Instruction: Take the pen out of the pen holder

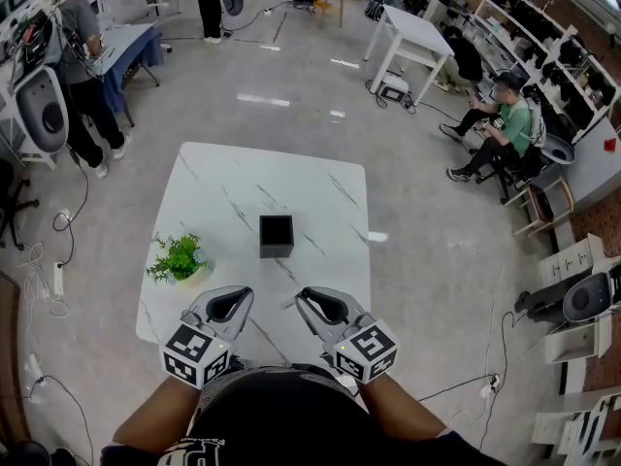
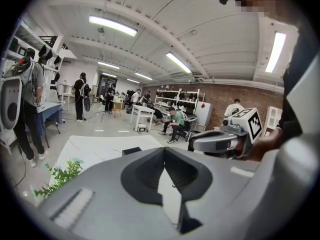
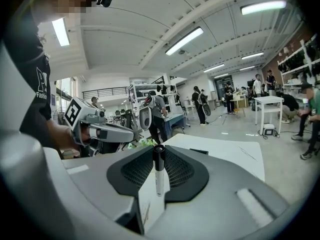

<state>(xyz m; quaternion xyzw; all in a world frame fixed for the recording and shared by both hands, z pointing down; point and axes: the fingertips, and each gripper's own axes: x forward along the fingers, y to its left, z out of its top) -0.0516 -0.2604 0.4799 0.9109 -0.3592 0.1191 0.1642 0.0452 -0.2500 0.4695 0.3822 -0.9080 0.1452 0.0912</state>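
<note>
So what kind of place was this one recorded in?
Probably an open indoor lab or workshop used for recording sessions: racks of equipment line the brick wall, cables trail over the polished floor, and other people work at white tables around the marble-look table.

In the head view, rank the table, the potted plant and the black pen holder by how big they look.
Largest to smallest:
1. table
2. potted plant
3. pen holder, only a little smaller than the plant; both stand on the table at a similar distance.
</note>
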